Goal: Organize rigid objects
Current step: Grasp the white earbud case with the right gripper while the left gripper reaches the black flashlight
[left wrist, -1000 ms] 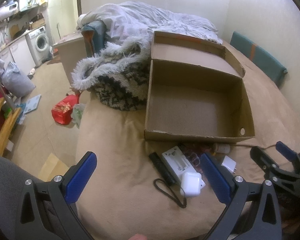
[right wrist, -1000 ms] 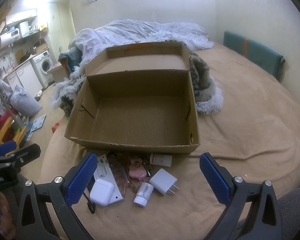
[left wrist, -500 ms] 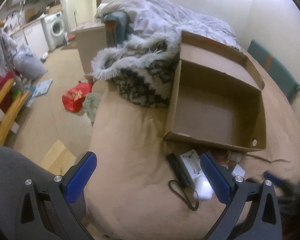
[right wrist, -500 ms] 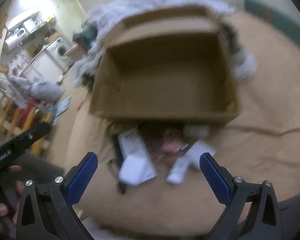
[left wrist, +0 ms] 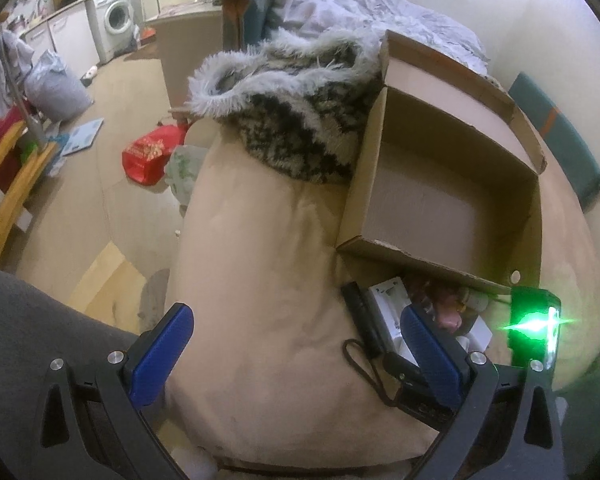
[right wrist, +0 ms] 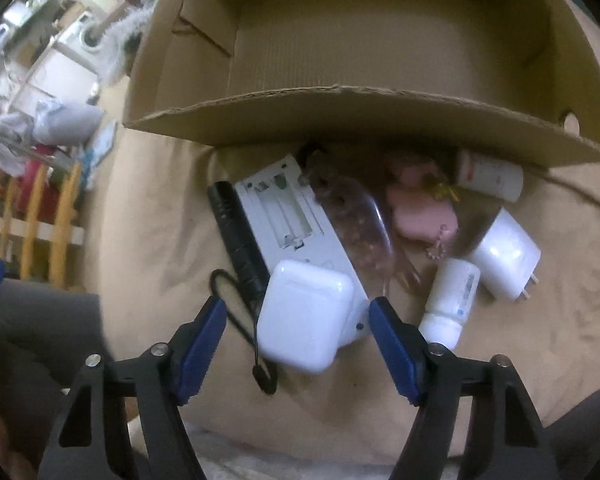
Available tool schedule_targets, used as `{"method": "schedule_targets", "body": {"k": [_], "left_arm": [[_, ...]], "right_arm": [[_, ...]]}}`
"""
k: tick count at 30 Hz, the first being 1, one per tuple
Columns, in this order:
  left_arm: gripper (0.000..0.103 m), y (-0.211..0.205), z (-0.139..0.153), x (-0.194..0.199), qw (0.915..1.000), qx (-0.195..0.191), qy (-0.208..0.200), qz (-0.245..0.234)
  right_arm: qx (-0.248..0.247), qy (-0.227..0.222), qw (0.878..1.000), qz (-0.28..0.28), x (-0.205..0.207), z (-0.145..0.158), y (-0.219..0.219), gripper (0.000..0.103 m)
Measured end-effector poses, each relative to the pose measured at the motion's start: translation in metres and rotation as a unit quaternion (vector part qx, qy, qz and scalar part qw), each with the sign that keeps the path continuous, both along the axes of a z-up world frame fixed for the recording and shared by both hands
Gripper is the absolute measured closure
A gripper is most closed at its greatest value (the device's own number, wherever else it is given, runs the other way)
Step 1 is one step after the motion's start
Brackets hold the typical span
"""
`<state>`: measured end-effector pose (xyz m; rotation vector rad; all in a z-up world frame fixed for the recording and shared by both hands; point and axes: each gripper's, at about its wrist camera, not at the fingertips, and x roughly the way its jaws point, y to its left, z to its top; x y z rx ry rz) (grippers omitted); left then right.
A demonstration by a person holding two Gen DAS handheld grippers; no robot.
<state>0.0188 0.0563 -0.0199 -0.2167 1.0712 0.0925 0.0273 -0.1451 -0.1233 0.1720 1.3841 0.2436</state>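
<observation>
Biggest thing is the bed (left wrist: 260,264), covered w/ a soft tan suede-ish sheet, slightly rumpled. On it sits 1 cardboard box (right wrist: 364,108), corrugated, rectangular, open top, lid flap folded back, nothing inside, one round hole near a front corner. A shaggy black/white fur throw (left wrist: 300,120) is bunched against the box's side.

The small rigid stuff lies in a pile on the sheet right in front of the box wall, approx 8 pcs:
- 1 flat white plastic device (right wrist: 288,216), rectangular, w/ an open battery bay
- 1 black flashlight (right wrist: 236,236), cylindrical, knurled, w/ a wrist cord loop
- 1 glossy white earbud case (right wrist: 304,316), rounded corners, lying on the device's near end
- 1 clear elongated plastic piece (right wrist: 356,224) w/ brownish flecks, blurry
- 1 pink soft-looking pouch (right wrist: 424,216) w/ a small chain
- 1 white charger plug (right wrist: 504,256), blocky, 2 prongs
- 2 small white bottles: one lying by the plug (right wrist: 452,300), one against the box wall (right wrist: 488,178)

Right gripper (right wrist: 296,324): black arms, blue ribbed pads, jaws have just been narrowing and now flank the earbud case, gaps on both sides, not touching it. Left gripper (left wrist: 296,344) has its fingers spread wide, nothing between them, over bare sheet left of the pile.
</observation>
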Motion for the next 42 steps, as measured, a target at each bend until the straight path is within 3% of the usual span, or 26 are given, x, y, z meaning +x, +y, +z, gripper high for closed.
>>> {"method": "schedule_targets", "body": {"k": [2, 3, 4, 12, 17, 27, 29, 31, 34, 36, 40, 42], "left_arm": [[0.0, 0.003, -0.002, 0.001, 1.0, -0.006, 0.005, 0.005], [0.0, 0.004, -0.002, 0.001, 0.9999, -0.009, 0.007, 0.006], [0.0, 0.005, -0.002, 0.001, 0.9999, -0.011, 0.009, 0.008], [0.0, 0.006, -0.003, 0.001, 0.9998, -0.012, 0.011, 0.008], [0.0, 0.006, -0.009, 0.003, 0.9996, -0.014, 0.021, 0.008], [0.0, 0.003, -0.028, 0.014, 0.9982, -0.002, 0.058, 0.014], [0.0, -0.001, -0.037, 0.019, 0.997, -0.005, 0.078, 0.006], [0.001, -0.005, -0.049, 0.025, 0.9941, -0.017, 0.107, -0.003], [0.009, -0.01, -0.066, 0.037, 0.9885, -0.044, 0.145, 0.001], [0.023, -0.014, -0.078, 0.045, 0.9851, -0.057, 0.162, 0.009], [0.027, -0.022, -0.113, 0.06, 0.9729, -0.091, 0.211, 0.025], [0.027, -0.023, -0.128, 0.064, 0.9633, -0.131, 0.231, 0.039]], "right_arm": [[-0.009, -0.006, 1.0, 0.003, 0.001, 0.002, 0.003, 0.036], [-0.018, -0.01, 1.0, 0.005, 0.001, 0.004, 0.004, 0.055], [-0.02, -0.013, 1.0, 0.007, 0.003, 0.006, 0.004, 0.056], [0.056, -0.01, 0.998, -0.013, 0.002, 0.014, -0.024, 0.057], [0.058, -0.013, 0.998, -0.022, 0.001, 0.016, -0.036, 0.057], [0.029, 0.017, 0.999, -0.018, 0.008, -0.012, -0.026, 0.054], [0.03, 0.005, 0.999, -0.014, 0.005, -0.011, -0.026, 0.06], [0.029, -0.006, 0.999, -0.015, 0.006, -0.004, -0.028, 0.06], [0.039, -0.023, 0.999, -0.019, 0.006, 0.005, -0.035, 0.06], [0.047, -0.032, 0.998, -0.025, 0.006, 0.01, -0.043, 0.06], [0.075, -0.048, 0.995, -0.038, 0.006, 0.02, -0.054, 0.06], [0.077, -0.06, 0.995, -0.036, 0.005, 0.025, -0.055, 0.06]]}}
